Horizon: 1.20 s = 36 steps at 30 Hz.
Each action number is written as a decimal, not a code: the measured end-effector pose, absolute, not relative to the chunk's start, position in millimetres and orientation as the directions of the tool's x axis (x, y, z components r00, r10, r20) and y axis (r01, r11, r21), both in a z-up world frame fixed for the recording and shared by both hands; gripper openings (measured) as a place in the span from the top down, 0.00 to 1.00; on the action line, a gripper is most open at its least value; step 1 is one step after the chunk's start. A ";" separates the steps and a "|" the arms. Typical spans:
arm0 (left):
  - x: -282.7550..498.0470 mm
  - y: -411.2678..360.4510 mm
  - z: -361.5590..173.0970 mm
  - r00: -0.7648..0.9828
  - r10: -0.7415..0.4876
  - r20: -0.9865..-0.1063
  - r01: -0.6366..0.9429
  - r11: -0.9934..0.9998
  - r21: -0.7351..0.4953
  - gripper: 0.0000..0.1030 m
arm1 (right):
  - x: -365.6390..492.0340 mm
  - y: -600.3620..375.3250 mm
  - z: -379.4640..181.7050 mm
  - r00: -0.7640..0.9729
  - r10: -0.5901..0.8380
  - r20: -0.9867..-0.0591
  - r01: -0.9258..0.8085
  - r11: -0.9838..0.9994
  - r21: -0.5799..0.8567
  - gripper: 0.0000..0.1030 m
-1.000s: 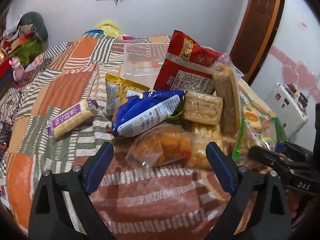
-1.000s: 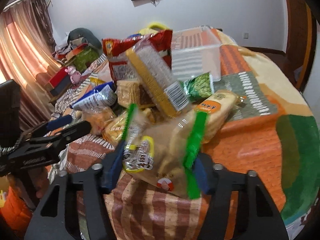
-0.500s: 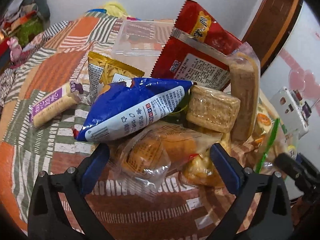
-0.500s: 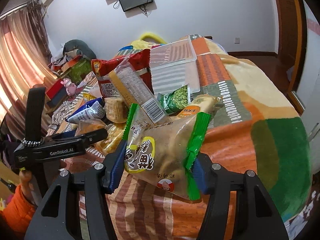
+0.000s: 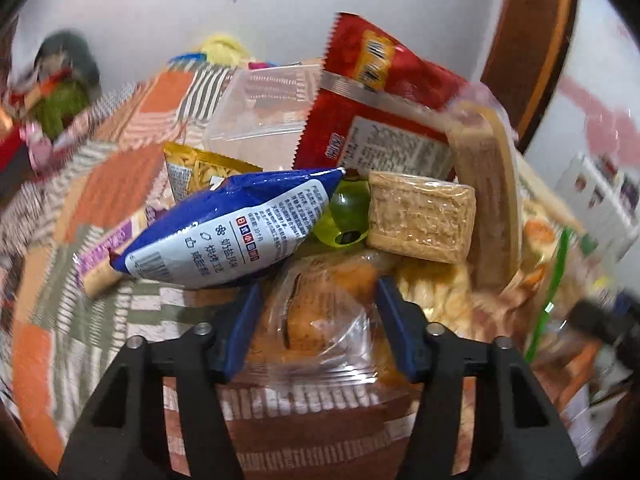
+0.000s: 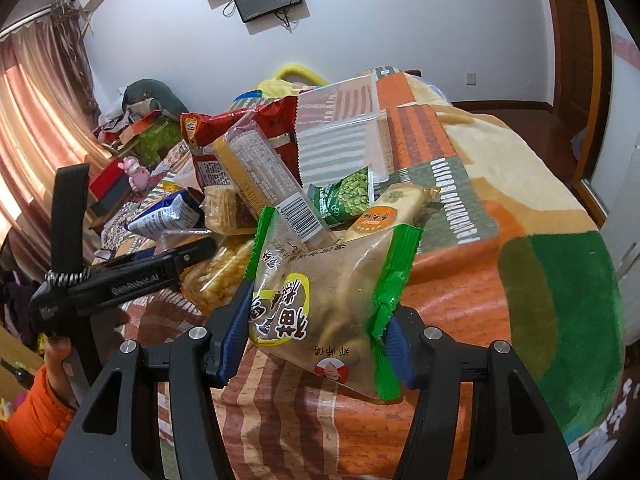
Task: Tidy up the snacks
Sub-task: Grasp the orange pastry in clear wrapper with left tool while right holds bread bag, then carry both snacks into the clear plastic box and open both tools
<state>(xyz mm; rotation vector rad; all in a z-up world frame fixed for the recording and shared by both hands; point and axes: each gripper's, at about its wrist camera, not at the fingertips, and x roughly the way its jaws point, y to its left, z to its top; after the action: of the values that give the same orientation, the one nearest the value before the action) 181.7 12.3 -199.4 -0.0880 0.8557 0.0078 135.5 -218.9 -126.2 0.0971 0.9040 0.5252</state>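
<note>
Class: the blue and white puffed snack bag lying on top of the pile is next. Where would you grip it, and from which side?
Grip the blue and white puffed snack bag across its flat crimped end beside the barcode, coming from the near left in the left wrist view. That corner juts free over the patchwork blanket; the other end is wedged against the green round thing, and the puffed middle would probably slip.

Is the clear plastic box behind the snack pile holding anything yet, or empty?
Empty, as far as visible: through the clear plastic box only the striped blanket shows, and every packet, including the red bag, lies outside it.
</note>
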 end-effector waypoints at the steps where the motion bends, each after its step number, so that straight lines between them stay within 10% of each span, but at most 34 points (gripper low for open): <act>1: 178.9 9.4 -199.8 0.659 -0.015 -0.752 -0.034 0.998 -0.050 0.51 | 134.8 -219.3 -125.5 0.505 0.472 -0.722 -0.392 0.871 0.296 0.46; 36: 139.6 32.1 -71.1 0.841 -0.093 -0.533 0.051 0.994 -0.094 0.56 | 168.5 -202.7 -44.8 0.732 0.453 -0.510 -0.428 0.887 0.174 0.46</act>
<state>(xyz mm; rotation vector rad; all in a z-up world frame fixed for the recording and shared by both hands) 139.6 32.1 -71.1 -0.0777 0.5664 -0.0761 168.5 -202.7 -44.8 0.0458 0.5726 0.4846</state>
